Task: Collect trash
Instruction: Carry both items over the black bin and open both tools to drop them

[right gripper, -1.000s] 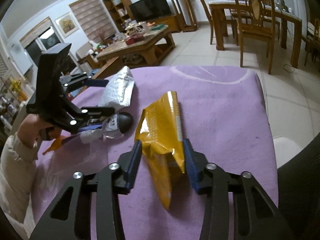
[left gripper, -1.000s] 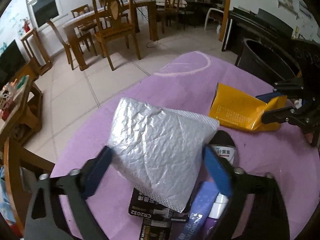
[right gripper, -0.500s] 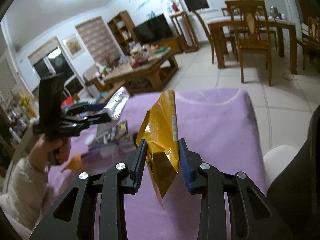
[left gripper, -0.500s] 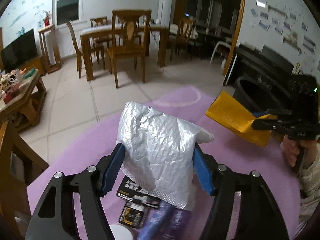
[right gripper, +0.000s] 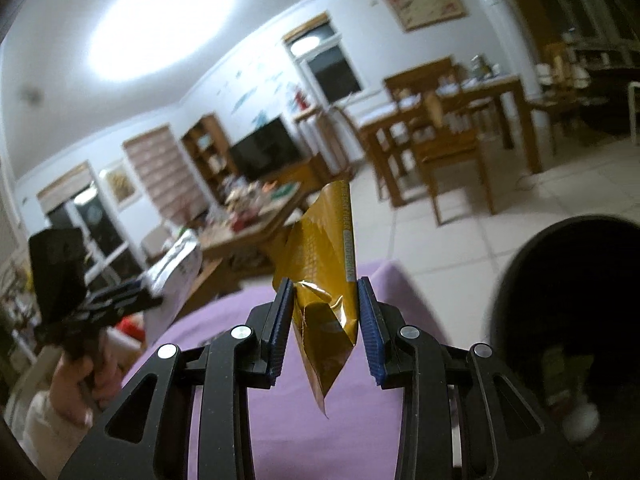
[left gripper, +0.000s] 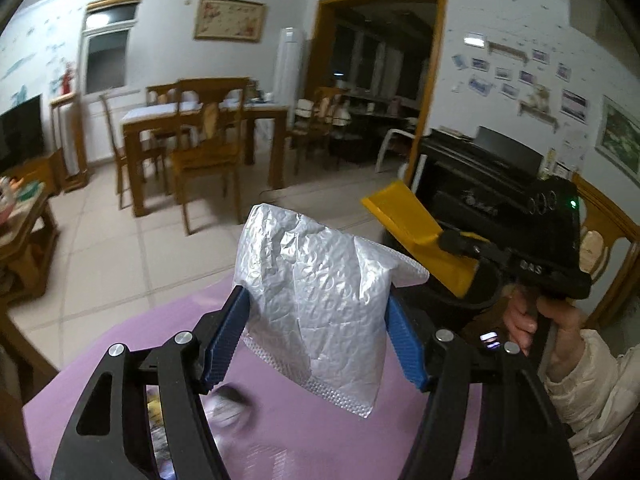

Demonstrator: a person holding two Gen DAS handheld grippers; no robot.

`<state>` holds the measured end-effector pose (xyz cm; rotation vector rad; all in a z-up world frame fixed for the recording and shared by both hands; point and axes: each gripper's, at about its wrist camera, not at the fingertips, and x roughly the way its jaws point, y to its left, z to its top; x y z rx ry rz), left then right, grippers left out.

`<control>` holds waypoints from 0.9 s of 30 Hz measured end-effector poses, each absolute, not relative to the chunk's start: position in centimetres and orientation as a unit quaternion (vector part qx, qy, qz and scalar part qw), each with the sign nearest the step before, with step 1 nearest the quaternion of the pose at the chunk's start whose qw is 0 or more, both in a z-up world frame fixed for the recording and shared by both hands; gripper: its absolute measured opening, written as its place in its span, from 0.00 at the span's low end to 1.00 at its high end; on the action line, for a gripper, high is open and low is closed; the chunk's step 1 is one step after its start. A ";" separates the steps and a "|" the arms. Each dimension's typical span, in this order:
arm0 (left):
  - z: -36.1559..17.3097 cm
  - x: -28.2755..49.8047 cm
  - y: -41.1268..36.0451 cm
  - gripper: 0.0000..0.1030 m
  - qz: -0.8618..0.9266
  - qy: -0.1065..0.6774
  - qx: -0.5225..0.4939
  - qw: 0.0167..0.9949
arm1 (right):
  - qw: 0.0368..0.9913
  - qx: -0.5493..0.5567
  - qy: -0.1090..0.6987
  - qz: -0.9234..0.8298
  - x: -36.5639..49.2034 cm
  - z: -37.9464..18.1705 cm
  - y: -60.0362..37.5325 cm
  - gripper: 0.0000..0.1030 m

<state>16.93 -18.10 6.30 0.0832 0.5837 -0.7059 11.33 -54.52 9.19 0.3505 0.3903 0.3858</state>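
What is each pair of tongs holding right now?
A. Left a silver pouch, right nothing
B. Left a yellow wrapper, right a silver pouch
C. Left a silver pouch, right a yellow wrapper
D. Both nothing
C: the left tongs clamp the silver pouch, and the right tongs pinch the yellow wrapper, both lifted off the table.

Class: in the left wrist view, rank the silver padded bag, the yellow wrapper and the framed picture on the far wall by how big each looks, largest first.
1. Silver padded bag, by far the largest, though it is also nearest the camera.
2. Yellow wrapper.
3. Framed picture, close in apparent size to the wrapper and much farther off, so these two are unsure.
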 end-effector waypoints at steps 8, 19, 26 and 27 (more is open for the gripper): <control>5.4 17.1 -27.7 0.64 -0.400 0.277 0.034 0.873 | 0.970 0.182 0.129 0.091 7.8 10.2 -65.3 0.32; 1.9 17.7 -38.8 0.64 -0.451 0.299 0.020 0.841 | 0.968 0.220 0.116 0.017 5.8 7.2 -76.8 0.32; -1.1 18.2 -42.2 0.64 -0.456 0.329 0.024 0.827 | 0.964 0.234 0.125 0.009 5.0 4.8 -79.7 0.32; -1.3 18.3 -42.2 0.64 -0.456 0.331 0.025 0.826 | 0.964 0.236 0.126 0.009 5.1 4.5 -80.2 0.32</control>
